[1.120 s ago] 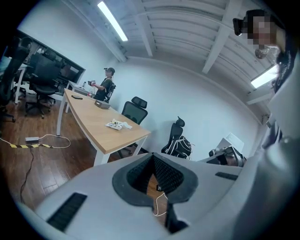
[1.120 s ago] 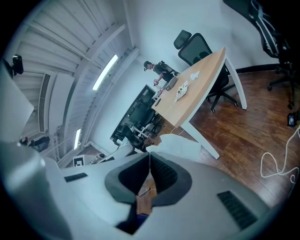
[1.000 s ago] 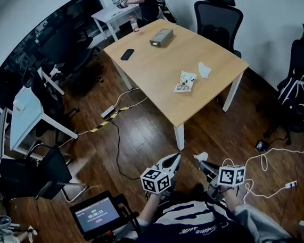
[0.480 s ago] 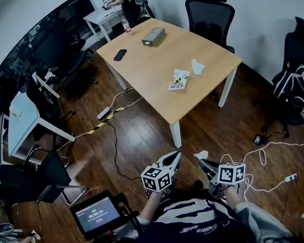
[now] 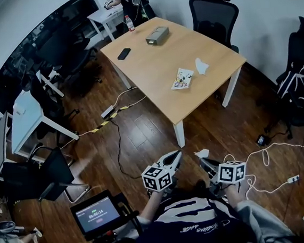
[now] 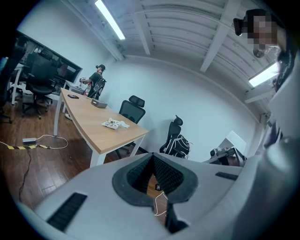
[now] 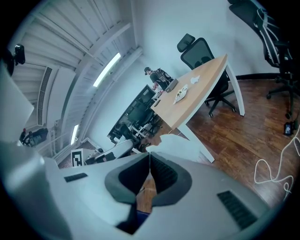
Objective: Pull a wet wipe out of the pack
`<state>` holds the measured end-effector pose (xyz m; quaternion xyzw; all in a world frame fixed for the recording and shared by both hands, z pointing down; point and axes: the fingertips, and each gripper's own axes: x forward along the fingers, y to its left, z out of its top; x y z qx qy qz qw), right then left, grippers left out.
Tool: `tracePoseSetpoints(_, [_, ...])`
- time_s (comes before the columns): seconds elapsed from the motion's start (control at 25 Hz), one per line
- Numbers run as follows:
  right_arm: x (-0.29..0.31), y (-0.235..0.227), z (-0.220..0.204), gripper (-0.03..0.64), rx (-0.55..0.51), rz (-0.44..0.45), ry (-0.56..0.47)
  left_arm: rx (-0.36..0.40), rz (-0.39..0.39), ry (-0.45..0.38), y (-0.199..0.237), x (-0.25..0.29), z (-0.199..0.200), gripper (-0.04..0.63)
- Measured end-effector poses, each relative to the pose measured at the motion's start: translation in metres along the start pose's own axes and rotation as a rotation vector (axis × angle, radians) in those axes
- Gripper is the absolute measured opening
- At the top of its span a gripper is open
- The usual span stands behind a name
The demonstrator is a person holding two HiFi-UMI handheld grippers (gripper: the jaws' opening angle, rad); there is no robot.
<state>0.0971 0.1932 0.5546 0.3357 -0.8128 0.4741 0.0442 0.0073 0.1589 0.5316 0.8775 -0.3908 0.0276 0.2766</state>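
Your right gripper (image 5: 204, 164) is at the bottom middle of the head view. Its jaws are pressed tight on a small, crumpled white wipe (image 5: 201, 153). In the right gripper view the soft white sheet pokes up past the dark, ridged pads (image 7: 165, 177).

Your left gripper (image 5: 175, 155) is just to the left of it in the picture. Its jaws are pressed together with nothing between them.

The flat, colourful pack (image 5: 183, 79) lies on the smooth wooden table (image 5: 152, 65) in the upper middle, well apart from both grippers. A second crumpled white wipe (image 5: 203, 65) lies just beside the pack. A grey box (image 5: 157, 35) and a flat black phone (image 5: 124, 53) lie farther up the table.
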Motion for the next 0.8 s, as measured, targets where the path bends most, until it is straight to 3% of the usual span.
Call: tracePoseSetpoints(0.8, [-0.007, -0.006, -0.001, 0.006, 0.013, -0.01, 0.001, 0.001, -0.029, 0.022, -0.01, 0.011, -0.005, 0.003])
